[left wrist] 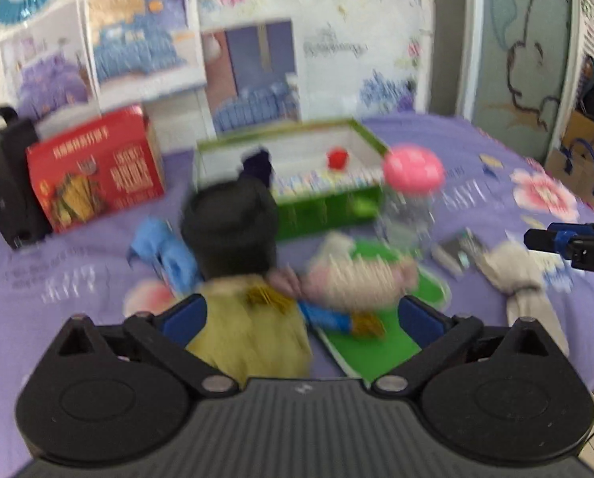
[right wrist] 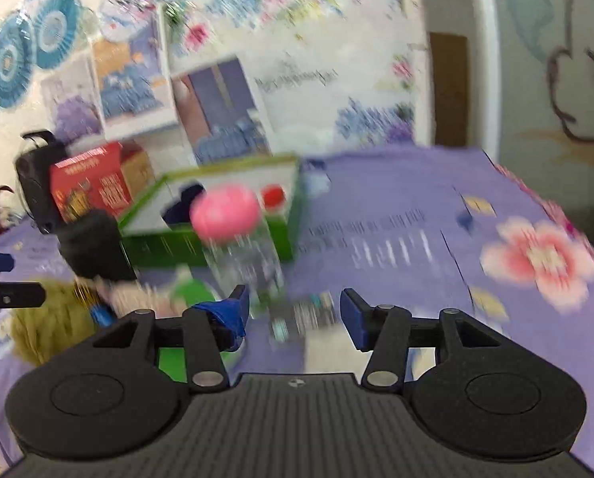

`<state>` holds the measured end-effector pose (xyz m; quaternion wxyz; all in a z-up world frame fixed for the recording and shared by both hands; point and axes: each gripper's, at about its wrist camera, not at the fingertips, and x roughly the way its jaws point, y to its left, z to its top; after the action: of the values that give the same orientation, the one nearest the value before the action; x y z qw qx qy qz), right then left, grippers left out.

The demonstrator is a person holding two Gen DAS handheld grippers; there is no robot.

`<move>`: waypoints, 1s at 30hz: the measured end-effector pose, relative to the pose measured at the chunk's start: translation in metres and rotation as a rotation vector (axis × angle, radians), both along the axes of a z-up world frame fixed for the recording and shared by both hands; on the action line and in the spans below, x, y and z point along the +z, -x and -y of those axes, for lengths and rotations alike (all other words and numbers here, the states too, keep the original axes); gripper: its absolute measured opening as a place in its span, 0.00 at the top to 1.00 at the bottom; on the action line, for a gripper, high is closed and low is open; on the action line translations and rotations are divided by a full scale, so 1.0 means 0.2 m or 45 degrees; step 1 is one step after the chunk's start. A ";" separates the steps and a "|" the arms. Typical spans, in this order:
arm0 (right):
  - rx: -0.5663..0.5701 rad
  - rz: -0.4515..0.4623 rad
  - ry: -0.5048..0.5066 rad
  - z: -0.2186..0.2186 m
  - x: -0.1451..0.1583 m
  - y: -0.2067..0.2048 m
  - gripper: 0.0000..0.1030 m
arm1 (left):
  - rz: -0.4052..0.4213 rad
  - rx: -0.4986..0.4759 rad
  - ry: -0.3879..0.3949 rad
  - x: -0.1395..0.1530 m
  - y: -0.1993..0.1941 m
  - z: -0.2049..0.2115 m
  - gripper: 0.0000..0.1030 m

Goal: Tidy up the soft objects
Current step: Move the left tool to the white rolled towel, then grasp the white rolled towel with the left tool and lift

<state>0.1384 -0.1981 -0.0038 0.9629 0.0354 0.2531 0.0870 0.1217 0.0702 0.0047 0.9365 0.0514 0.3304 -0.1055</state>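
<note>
Doll lies on the bedspread in front of the open box, plush toy just right of it; jar stands beside the box's right corner; carton sits left, speaker beyond it.

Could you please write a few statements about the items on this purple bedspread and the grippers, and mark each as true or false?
1. The left hand-held gripper is open, gripping nothing. True.
2. The clear jar has a blue lid. False: its lid is pink.
3. A small red object lies inside the green box. True.
4. The red carton stands right of the green box in the left wrist view. False: it stands to the left.
5. The right hand-held gripper clamps the jar. False: its jaws stand apart, empty.
</note>
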 end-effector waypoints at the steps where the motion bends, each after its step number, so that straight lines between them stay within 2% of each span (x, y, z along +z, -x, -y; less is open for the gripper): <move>1: -0.035 -0.024 -0.013 0.01 -0.05 0.04 0.66 | -0.034 -0.020 0.006 -0.04 0.03 0.02 0.02; 6: -0.163 -0.096 -0.120 0.02 -0.18 0.21 0.66 | -0.109 -0.129 0.002 -0.14 0.12 0.14 0.02; 8: -0.150 -0.113 -0.156 0.01 -0.19 0.23 0.66 | -0.120 -0.150 0.013 -0.13 0.10 0.17 0.02; 12: -0.167 -0.124 -0.200 -0.01 -0.20 0.21 0.65 | -0.187 -0.166 0.086 -0.06 -0.02 0.24 0.02; 15: -0.184 -0.142 -0.220 -0.04 -0.23 0.19 0.65 | -0.300 -0.234 0.186 0.00 -0.16 0.37 0.02; 17: -0.206 -0.159 -0.171 -0.05 -0.25 0.19 0.65 | -0.352 -0.304 0.220 0.02 -0.25 0.49 0.02; 20: -0.236 -0.172 -0.128 -0.06 -0.27 0.19 0.64 | -0.401 -0.372 0.153 0.01 -0.35 0.71 0.02; 23: -0.243 -0.199 -0.141 -0.07 -0.29 0.17 0.63 | -0.558 -0.432 0.146 -0.07 -0.49 0.89 0.02; 25: -0.250 -0.198 -0.112 -0.09 -0.30 0.17 0.62 | -0.658 -0.429 0.145 -0.14 -0.58 0.98 0.02; 28: -0.227 -0.192 -0.012 -0.15 -0.32 0.14 0.59 | -0.774 -0.430 0.119 -0.25 -0.67 1.07 0.02; 30: -0.197 -0.164 0.105 -0.20 -0.35 0.13 0.57 | -0.848 -0.441 0.132 -0.32 -0.70 1.08 0.04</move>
<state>0.1122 -0.1572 -0.0732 0.9490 0.0207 0.3145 -0.0007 0.2609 -0.1462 -0.0585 0.7473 0.0221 0.5975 -0.2899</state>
